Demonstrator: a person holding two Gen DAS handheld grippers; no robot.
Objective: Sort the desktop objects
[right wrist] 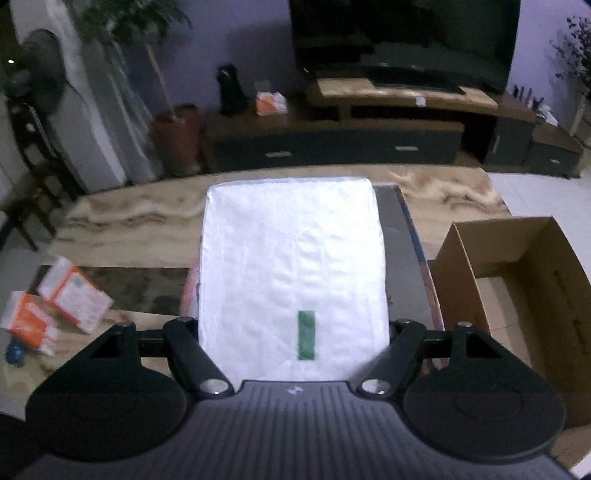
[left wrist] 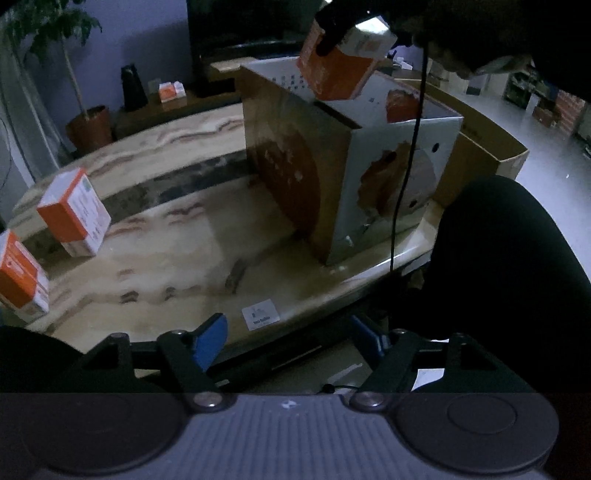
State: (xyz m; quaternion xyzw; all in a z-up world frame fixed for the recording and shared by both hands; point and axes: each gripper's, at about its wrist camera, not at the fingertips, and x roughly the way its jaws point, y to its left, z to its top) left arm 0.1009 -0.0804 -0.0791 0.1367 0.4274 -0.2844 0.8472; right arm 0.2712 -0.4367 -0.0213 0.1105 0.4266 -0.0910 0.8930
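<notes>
Marble table point(right wrist: 110, 221); right tool point(right wrist: 295, 332) clamped around white box point(right wrist: 291, 258), left tool point(left wrist: 291, 332) open, empty.

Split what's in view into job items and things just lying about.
Job: held box, orange boxes on the table, printed carton, brown box.
Lying about: TV, plant pot, fan, small box on the TV stand.

Each hand-held gripper point(left wrist: 288, 341) has a ribbed grey body flanked by round black discs, black linkage arms on silver screws — the left fingers point(left wrist: 209, 341) carry blue pads.
</notes>
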